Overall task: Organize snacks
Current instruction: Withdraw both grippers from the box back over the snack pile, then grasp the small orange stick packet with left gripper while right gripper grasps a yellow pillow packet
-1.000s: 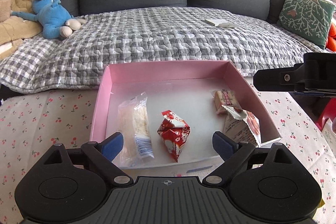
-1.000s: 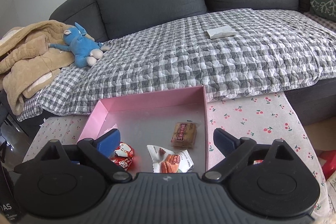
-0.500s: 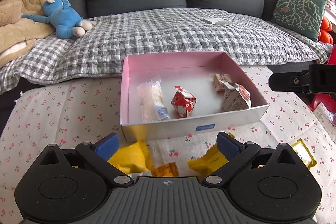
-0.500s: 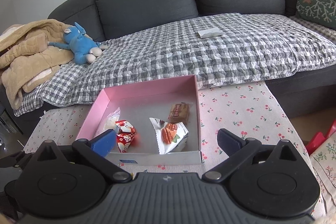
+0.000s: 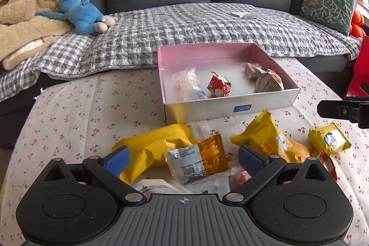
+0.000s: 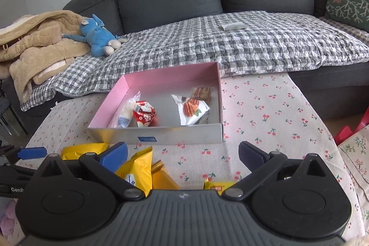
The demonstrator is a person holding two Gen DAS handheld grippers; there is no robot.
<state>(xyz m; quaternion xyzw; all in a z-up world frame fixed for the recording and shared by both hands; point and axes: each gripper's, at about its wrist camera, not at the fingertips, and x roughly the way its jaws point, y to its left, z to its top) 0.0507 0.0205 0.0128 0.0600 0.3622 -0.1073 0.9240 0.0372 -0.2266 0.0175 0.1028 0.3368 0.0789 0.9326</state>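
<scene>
**Both tools empty above the loose packets**

The box (image 5: 230, 105) sits on the table (image 5: 69, 112) near the sofa, with four snacks already in it: a clear cracker pack (image 5: 188, 84), a red packet (image 5: 219, 87), a white nut pack (image 6: 193, 111) and a small brown bar (image 6: 201, 93). The rest lie loose on the cloth in front of it: a big yellow bag (image 5: 152, 149), an orange packet (image 5: 198, 160) lying partly on it, a second yellow bag (image 5: 267, 140) and a small yellow packet (image 5: 327, 138).

These are light, crinkly foil and film pouches, puffed with air. They should give under the pads and could slip or spin if pinched at a corner. The contents are probably brittle. A gentle pinch across the middle, or on a flat sealed end, looks safest.

The left tool (image 5: 184, 158) has its jaws wide apart, with nothing between the pads; it tilts down over the orange packet. The right tool (image 6: 182, 153) is likewise spread wide and empty, angled down at the table's bare cloth just before the box.
</scene>
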